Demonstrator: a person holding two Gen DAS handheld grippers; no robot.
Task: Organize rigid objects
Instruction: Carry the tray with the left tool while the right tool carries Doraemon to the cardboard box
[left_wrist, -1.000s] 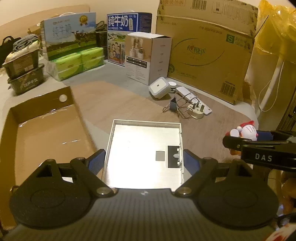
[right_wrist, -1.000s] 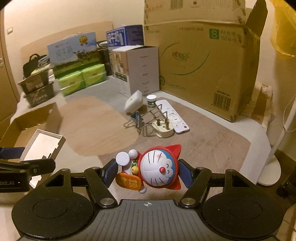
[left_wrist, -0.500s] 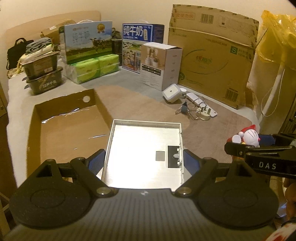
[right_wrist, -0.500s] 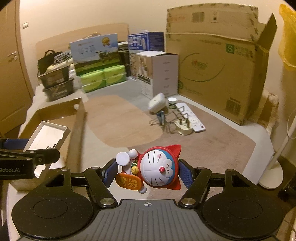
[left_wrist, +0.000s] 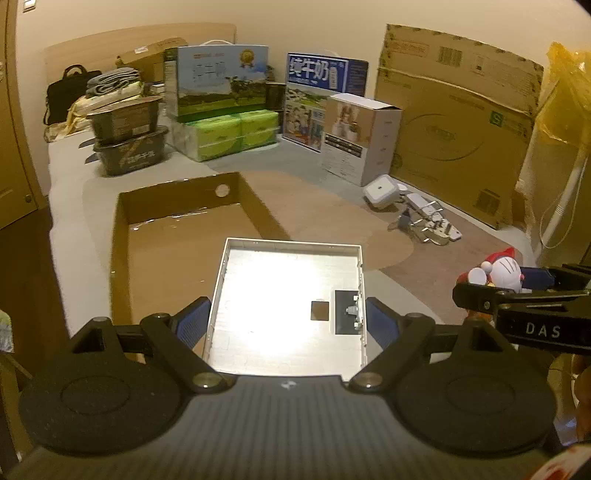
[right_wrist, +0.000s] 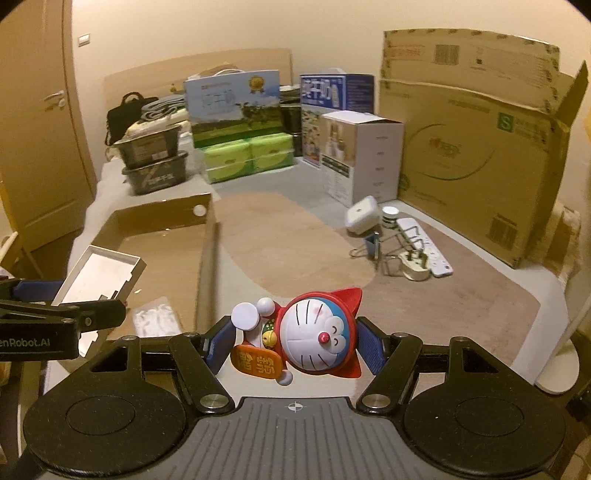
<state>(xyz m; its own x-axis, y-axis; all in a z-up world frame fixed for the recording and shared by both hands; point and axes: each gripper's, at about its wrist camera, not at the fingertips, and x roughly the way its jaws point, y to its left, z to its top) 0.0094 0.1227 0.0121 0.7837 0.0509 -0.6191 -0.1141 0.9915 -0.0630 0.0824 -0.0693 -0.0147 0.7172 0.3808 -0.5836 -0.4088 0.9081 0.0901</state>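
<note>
My left gripper (left_wrist: 288, 319) is shut on a flat white square tray-like panel (left_wrist: 288, 291) and holds it in the air near the open cardboard box (left_wrist: 177, 236). The panel also shows in the right wrist view (right_wrist: 99, 277), over the box (right_wrist: 166, 236). My right gripper (right_wrist: 295, 345) is shut on a red and white Doraemon figurine (right_wrist: 314, 332), held above the surface to the right of the box. The figurine also shows at the right of the left wrist view (left_wrist: 506, 271).
A pile of small items lies by the big carton: a white adapter cube (right_wrist: 362, 219), a small jar (right_wrist: 389, 218), a power strip (right_wrist: 424, 247), a plug (right_wrist: 413, 266) and binder clips (right_wrist: 369, 249). Cartons and boxes (right_wrist: 469, 155) line the back.
Both grippers have pulled back and up with their loads. The whole cardboard box has come into view, and the pile of small items looks farther away.
</note>
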